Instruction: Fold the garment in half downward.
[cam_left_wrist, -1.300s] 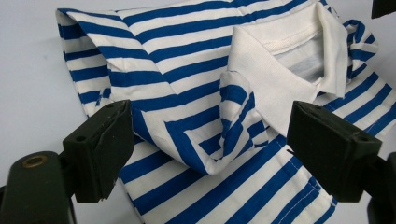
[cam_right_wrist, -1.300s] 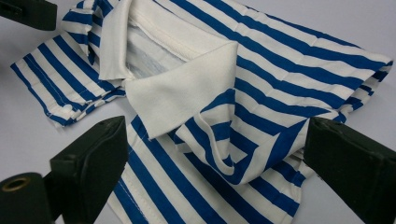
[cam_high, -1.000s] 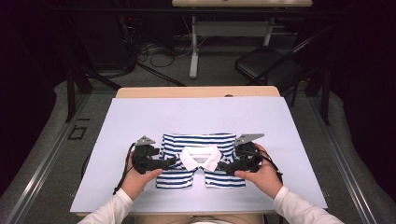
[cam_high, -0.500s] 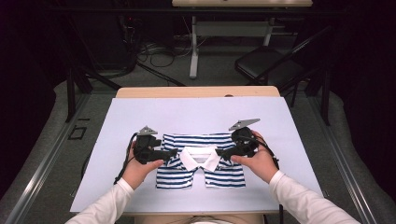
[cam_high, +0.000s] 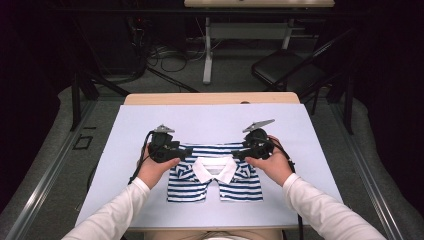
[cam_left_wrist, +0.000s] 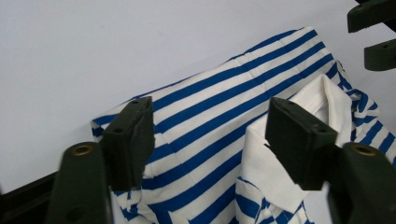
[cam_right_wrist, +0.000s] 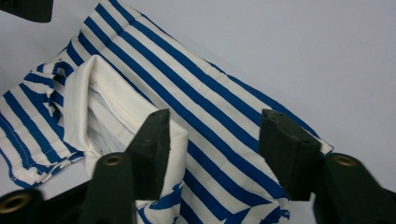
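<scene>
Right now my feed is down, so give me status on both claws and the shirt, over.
Left claw and right claw just been closing, jaws astride blue-and-white striped cotton polo shirt, pads not yet pressing. Shirt folded on pale blue table mat. Nothing in the way.

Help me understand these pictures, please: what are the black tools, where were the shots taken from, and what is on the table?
A person at a table holds a hand-operated claw in each hand: the left claw and the right claw. One picture looks down from above; the other two come from cameras riding on each claw, looking along its black jaws. On the pale table lies a folded blue-and-white striped shirt with a white collar. Each claw's jaws straddle a shoulder fold of the shirt and have just been closing; the pads do not clearly pinch the cloth yet.
</scene>
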